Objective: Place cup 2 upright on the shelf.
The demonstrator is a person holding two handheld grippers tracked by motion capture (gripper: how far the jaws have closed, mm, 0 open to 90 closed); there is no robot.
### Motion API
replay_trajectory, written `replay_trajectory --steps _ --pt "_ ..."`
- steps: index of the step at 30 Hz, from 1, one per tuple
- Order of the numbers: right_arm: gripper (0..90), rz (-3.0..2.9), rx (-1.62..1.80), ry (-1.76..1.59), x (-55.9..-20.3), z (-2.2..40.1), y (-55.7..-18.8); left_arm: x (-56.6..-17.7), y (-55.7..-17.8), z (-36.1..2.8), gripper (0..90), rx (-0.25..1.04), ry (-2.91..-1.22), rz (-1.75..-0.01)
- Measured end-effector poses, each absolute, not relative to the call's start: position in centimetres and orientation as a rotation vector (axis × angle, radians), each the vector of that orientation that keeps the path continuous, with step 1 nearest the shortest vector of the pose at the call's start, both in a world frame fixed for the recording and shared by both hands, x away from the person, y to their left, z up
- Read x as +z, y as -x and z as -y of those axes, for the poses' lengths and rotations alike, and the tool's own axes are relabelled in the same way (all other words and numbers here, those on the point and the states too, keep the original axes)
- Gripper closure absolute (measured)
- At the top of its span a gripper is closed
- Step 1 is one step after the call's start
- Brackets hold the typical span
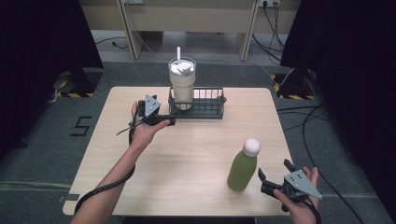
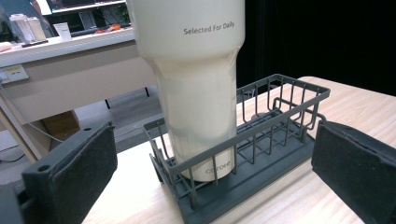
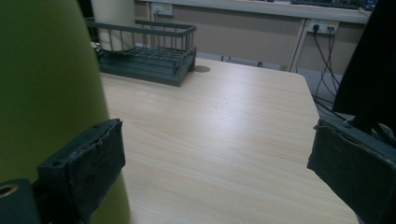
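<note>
The bottle [image 3: 46, 93] is cut off beside the right gripper [image 3: 215, 158], whose jaws are spread apart, nothing gripped.

Tumbler [image 1: 181, 84] in rack [image 1: 205, 109], bottle [image 1: 243, 165] nearer.

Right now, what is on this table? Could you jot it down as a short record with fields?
Surface: pale wooden table
Rack: dark grey wire basket at the far edge
In rack: tall cream tumbler with straw, upright at its left end
Loose item: green bottle with white cap, upright, near right
Left gripper: open, just short of the basket
Right gripper: open, beside the bottle, not gripping it
</note>
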State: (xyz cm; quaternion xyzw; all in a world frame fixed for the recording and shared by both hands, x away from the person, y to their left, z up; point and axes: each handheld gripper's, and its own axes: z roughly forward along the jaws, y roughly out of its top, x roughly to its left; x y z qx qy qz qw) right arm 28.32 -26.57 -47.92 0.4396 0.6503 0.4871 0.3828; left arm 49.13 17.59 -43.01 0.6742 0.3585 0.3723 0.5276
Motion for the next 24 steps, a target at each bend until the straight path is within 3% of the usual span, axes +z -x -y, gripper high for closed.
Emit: replay_trajectory --steps 24 --pt "3.6 -1.692 1.376 -1.011 -46.5 24.1 -25.1 -42.9 -48.4 -17.9 0.0 0.905 -1.621 -0.85"
